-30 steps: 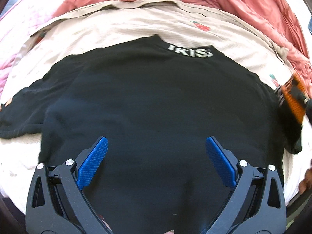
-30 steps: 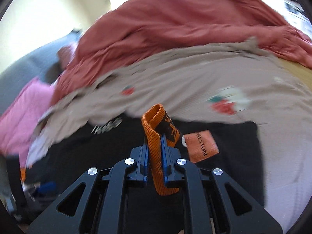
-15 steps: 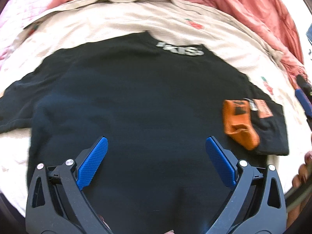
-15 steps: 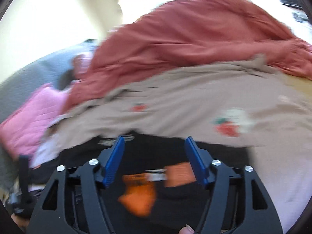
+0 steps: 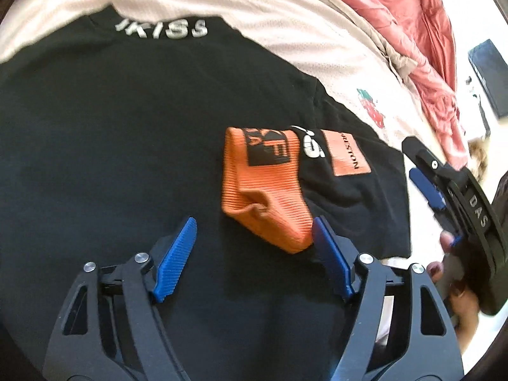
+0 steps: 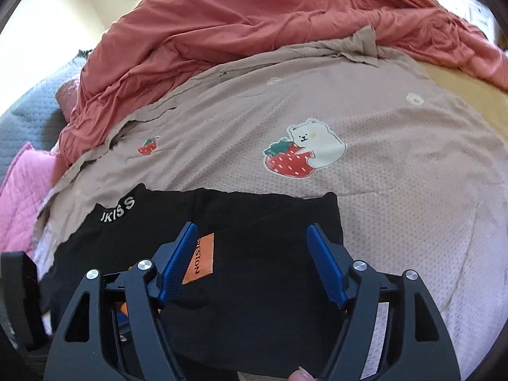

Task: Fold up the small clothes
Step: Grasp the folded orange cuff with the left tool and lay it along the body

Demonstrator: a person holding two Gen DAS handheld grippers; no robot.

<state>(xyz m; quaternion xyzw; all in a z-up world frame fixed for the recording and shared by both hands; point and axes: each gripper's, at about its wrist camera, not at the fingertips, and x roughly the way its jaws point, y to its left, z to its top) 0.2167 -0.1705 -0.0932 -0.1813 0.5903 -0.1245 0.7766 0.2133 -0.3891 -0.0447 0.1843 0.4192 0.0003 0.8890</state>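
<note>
Black shirt (image 5: 120,146) flat on beige strawberry-print blanket (image 6: 365,197), orange cuff (image 5: 263,184) folded onto its right side. Left gripper (image 5: 254,247) spread, just been closing, nothing pinched; right gripper (image 6: 250,254) spread, just been opening, empty, above sleeve.

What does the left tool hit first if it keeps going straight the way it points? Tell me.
Most likely the black T-shirt: the open left tool points down at it. The orange cuff lies just off its right pad and might brush that; depth is unclear.

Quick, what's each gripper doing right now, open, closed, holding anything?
Left gripper: open, jaws just closing, holding nothing.
Right gripper: open, jaws just opened, holding nothing.
</note>
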